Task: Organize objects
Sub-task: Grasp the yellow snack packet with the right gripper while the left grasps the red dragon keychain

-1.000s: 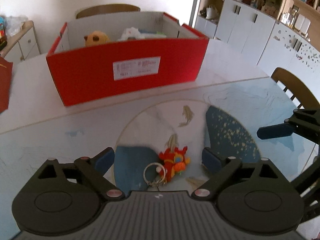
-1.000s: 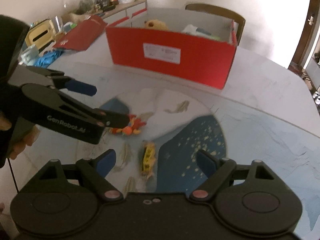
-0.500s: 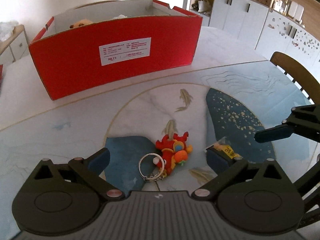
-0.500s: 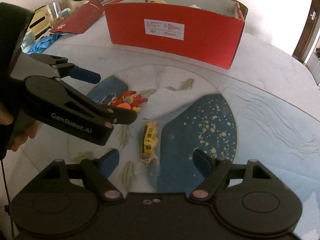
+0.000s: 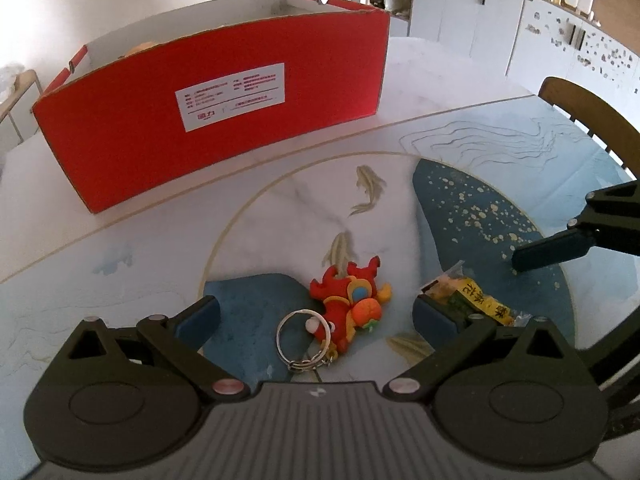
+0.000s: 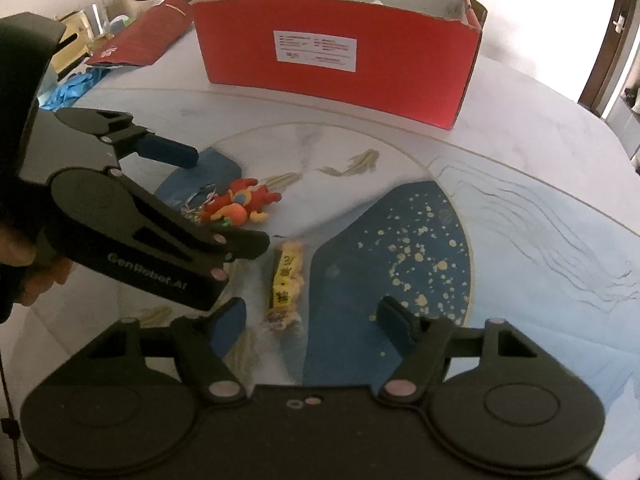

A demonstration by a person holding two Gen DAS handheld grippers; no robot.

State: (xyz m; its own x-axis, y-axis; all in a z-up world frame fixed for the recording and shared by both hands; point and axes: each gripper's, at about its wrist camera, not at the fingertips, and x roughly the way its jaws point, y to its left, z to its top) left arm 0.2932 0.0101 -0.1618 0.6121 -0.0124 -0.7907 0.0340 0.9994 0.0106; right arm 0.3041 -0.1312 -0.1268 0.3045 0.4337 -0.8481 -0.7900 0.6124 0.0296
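Observation:
A red dragon keychain (image 5: 347, 305) with a metal ring lies on the patterned table (image 5: 120, 280), right between the open fingers of my left gripper (image 5: 316, 316), untouched. In the right wrist view, that left gripper (image 6: 228, 200) straddles the keychain (image 6: 236, 206). A yellow snack packet (image 6: 286, 280) lies lengthwise between the fingers of my right gripper (image 6: 312, 320). Its jaws are closing, with a gap left on both sides of the packet. In the left wrist view the packet (image 5: 476, 300) sits beside the left gripper's right finger. The red box (image 6: 340, 60) stands open at the back.
A red flat lid (image 6: 140, 36) and blue gloves (image 6: 74, 86) lie at the table's far left. A wooden chair (image 5: 592, 120) stands at the right edge, white cabinets (image 5: 480, 12) behind it. A person's hand (image 6: 40, 276) holds the left gripper.
The left gripper has sunk toward the keychain, which now lies between its fingers. The right gripper's jaws have narrowed around the snack packet.

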